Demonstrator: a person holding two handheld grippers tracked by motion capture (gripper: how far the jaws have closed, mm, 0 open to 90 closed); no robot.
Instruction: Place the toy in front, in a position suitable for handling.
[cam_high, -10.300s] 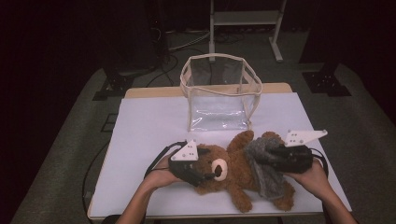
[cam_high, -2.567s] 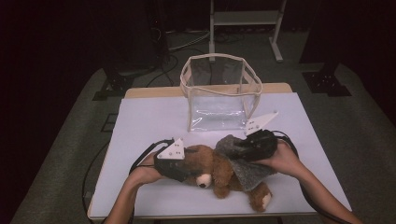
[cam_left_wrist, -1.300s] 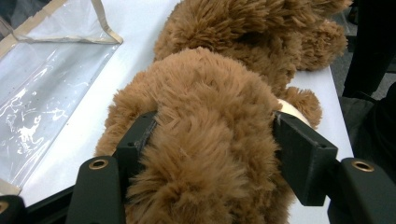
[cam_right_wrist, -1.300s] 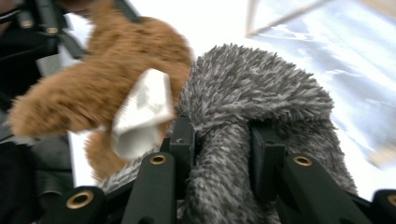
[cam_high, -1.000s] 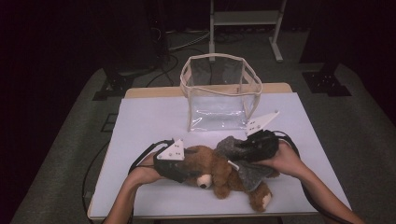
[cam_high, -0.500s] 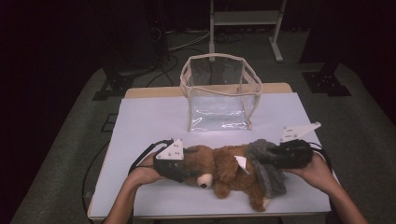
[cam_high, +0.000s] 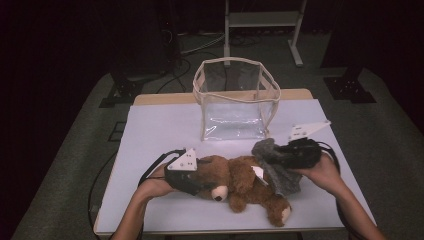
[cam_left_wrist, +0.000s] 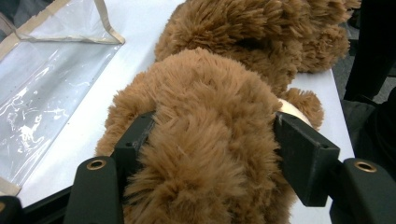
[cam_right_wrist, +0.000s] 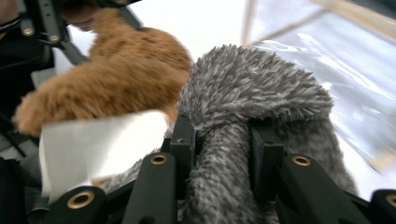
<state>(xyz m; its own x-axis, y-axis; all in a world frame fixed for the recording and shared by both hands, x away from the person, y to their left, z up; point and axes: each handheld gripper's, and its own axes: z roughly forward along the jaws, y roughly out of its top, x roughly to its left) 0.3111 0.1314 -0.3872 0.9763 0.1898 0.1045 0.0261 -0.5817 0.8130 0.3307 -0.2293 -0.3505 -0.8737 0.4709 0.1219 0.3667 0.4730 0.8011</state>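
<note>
Teddy bear (cam_high: 245, 182), brown plush, lies on its side on the white worktop (cam_high: 150, 135), head toward the person's left, feet toward the near right edge. Left tongs (cam_high: 192, 180) are clamped on the bear's head: in the left gripper view both black jaws press into the fur of the bear (cam_left_wrist: 210, 140) from either side, with fur bulging between and over them. Left hand (cam_high: 152, 184) rests low on the worktop behind these tongs.

Grey fuzzy garment (cam_high: 275, 165) sits bunched over the bear's rear half, its upper end lifted toward the right. Right tongs (cam_high: 280, 155) are closed tight on a fold of it; the right gripper view shows a narrow strand of the garment (cam_right_wrist: 233, 154) pinched between the two jaws, with the rest mounded above them. A white tag (cam_right_wrist: 93, 144) hangs beside the jaws in that view, the bear's brown fur just behind it. Right hand (cam_high: 322, 172) holds its gripper just above the worktop, to the right of the bear.

Clear bag (cam_high: 235, 102) with beige trim stands upright and open-topped farther back on the worktop, apart from the bear and from both tongs.
</note>
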